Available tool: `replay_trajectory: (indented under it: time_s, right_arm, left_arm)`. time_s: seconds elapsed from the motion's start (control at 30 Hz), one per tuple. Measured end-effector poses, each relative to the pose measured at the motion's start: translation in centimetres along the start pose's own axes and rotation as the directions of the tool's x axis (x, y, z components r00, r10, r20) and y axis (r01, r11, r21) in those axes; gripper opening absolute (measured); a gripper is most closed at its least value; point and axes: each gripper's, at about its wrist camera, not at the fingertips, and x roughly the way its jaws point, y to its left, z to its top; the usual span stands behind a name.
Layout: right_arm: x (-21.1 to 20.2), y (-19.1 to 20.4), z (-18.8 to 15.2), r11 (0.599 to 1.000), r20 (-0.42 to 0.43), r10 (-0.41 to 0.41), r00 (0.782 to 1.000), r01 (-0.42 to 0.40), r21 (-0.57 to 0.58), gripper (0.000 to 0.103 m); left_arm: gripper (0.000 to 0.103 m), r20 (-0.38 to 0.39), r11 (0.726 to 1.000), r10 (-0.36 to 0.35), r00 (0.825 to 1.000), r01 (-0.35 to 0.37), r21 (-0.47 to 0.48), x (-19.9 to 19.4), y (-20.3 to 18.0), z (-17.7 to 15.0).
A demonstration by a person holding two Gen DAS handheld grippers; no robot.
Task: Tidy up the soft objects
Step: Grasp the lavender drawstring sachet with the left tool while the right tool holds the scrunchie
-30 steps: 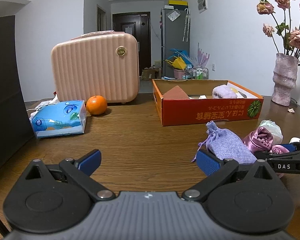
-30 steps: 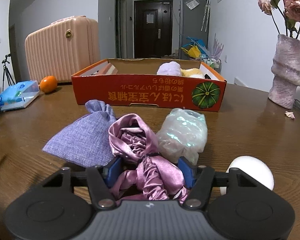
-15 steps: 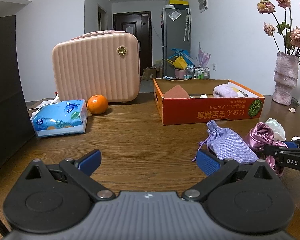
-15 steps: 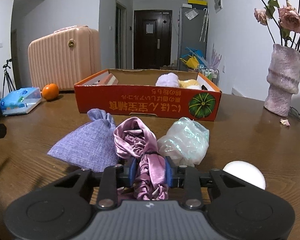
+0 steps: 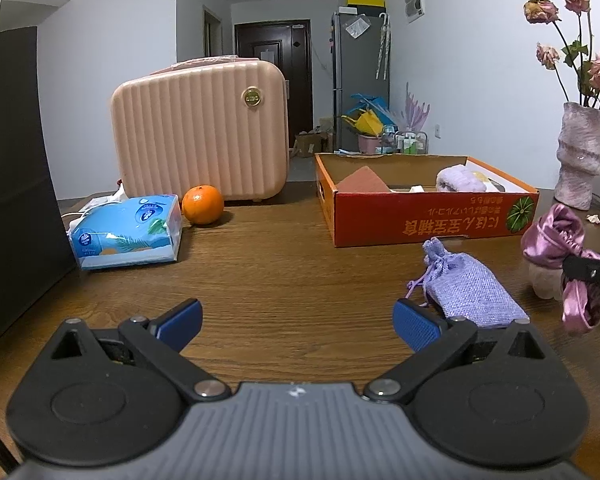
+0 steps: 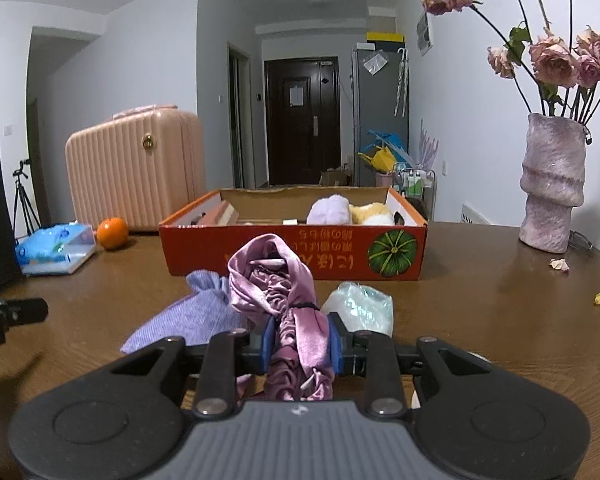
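The pink satin pouch is the thing in hand: its gathered lower part is pinched between the blue pads of the right gripper, and its puffed top stands up in front of the jaws, seemingly lifted clear of the desk. The step looks like the pick-up just made, with the carry to the orange box to follow. That box sits just beyond and already holds a lilac plush and a yellowish one, so the next move calls for raising the pouch over the near wall and letting go inside. The purple sack and a pale crinkly bag lie beside the pouch, waiting on the desk. The left gripper hovers with its jaws spread wide and nothing between them.
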Motion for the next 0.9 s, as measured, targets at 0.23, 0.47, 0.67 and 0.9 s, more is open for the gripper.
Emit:
replay_trajectory:
  time_s: [0.23, 0.47, 0.67, 0.9]
  right_arm:
    - [-0.7, -0.6, 0.7, 1.0, 0.035, 0.014, 0.999, -0.015, 0.023, 0.026]
    - [-1.3, -1.4, 1.3, 0.998, 0.065, 0.024, 0.998, -0.027, 0.052, 0.027]
    - [-1.7, -2.3, 1.6, 0.998, 0.086, 0.021, 0.996, -0.027, 0.065, 0.027]
    - [-2.2, -3.9, 2.0, 0.995, 0.107, 0.009, 0.994, -0.019, 0.096, 0.027]
  left_arm:
    - [0.103, 0.008, 1.0, 0.005, 1.0, -0.005, 0.025, 0.0, -0.9, 0.4]
    - [0.103, -0.014, 1.0, -0.016, 1.0, 0.016, 0.014, 0.7, -2.9, 1.0]
    - [0.103, -0.009, 0.999, -0.045, 0.999, 0.045, 0.007, 0.9, -5.5, 1.5]
    - [0.103, -0.016, 0.998, -0.066, 0.998, 0.066, 0.013, 2.0, -8.7, 2.1]
